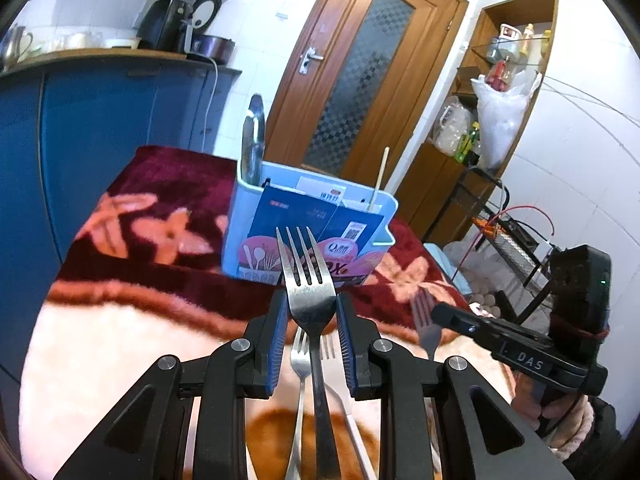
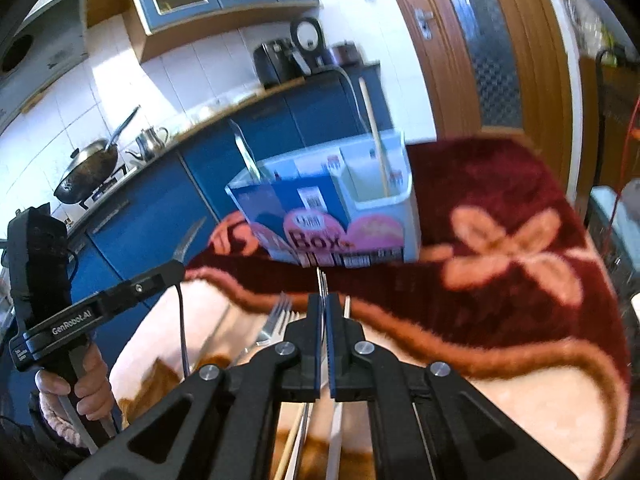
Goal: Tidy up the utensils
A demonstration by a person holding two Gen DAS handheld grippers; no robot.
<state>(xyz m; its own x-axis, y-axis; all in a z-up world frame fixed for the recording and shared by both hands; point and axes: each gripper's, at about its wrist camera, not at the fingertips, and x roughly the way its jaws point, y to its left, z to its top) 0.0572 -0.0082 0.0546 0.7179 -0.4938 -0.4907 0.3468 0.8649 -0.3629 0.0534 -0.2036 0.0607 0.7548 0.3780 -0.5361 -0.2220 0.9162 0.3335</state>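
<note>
Steel catches the light first: in the left wrist view the left gripper (image 1: 312, 344) is clenched on a fork (image 1: 310, 292) at its neck, tines up and pointed at the pale blue caddy (image 1: 280, 216) standing farther off on the maroon flowered blanket (image 1: 160, 216). More forks (image 1: 298, 354) lie on the blanket beneath it. A spoon (image 1: 253, 140) already stands in the caddy's left compartment and a chopstick (image 1: 379, 178) in the right one.

To the right, the right gripper (image 2: 324, 320) is clamped tight on a thin utensil (image 2: 321, 284) seen edge-on; it looks like another fork, though blur leaves that uncertain.

To do this step well, I would carry each piece above the caddy's rim, tip it handle-down over the matching compartment, let go only once it is inside, and take turns so the hands do not collide.
</note>
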